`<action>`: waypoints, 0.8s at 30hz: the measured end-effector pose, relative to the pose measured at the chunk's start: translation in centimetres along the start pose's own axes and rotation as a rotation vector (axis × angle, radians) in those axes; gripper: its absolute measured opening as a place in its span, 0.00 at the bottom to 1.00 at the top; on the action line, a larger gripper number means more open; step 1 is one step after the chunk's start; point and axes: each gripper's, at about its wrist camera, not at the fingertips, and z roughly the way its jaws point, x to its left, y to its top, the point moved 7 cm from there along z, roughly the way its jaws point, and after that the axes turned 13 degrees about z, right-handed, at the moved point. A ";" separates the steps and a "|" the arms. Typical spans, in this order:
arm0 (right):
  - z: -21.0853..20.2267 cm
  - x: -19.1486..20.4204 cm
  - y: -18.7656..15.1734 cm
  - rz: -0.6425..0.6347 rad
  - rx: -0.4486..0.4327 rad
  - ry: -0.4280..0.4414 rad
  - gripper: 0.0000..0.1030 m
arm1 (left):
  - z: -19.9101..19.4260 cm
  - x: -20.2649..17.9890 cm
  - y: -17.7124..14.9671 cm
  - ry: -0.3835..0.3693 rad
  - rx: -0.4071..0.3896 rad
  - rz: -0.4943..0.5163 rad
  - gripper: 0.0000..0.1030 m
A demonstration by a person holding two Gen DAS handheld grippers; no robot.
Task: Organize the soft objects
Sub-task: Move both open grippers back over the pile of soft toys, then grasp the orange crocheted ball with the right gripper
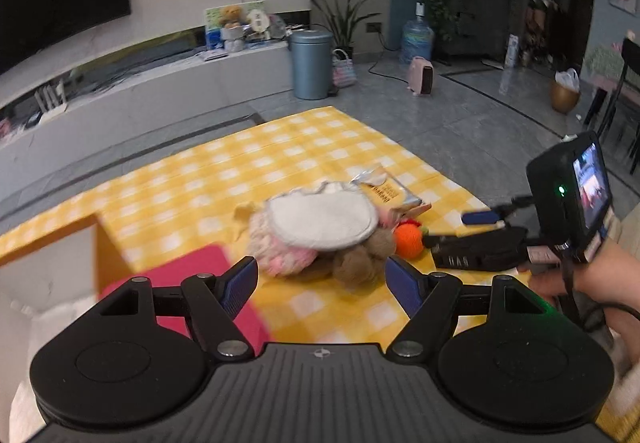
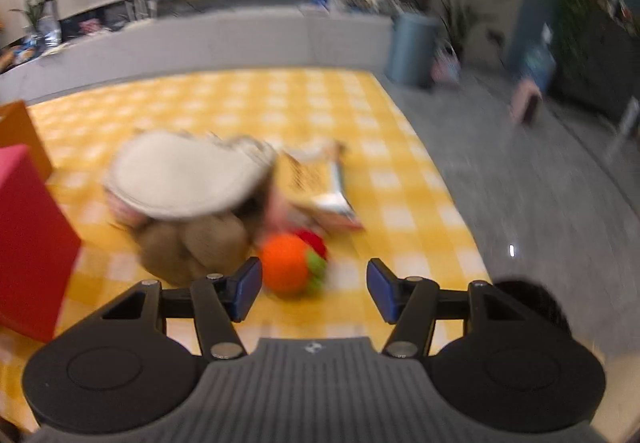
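Observation:
A plush doll (image 1: 320,227) with a white hat, pink dress and brown feet lies on the yellow checked cloth (image 1: 224,171). An orange plush ball (image 1: 408,239) with a green and red end rests at its right. My left gripper (image 1: 320,271) is open just short of the doll's feet, with nothing between its fingers. My right gripper (image 1: 480,221) comes in from the right, held by a hand. In the blurred right wrist view the right gripper (image 2: 314,275) is open. The orange ball (image 2: 286,267) sits just ahead of its left finger, beside the doll (image 2: 180,179).
A crinkled yellow snack packet (image 1: 384,191) lies behind the toys. A red box (image 2: 32,243) and an orange-edged box (image 1: 80,231) stand at the left. The cloth's right edge (image 2: 440,179) drops to grey floor. A blue bin (image 1: 311,63) stands beyond.

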 end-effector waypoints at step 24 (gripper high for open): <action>4.9 0.2 -1.3 0.105 0.032 0.051 0.83 | 6.5 -0.3 -1.0 -0.010 0.211 0.049 0.84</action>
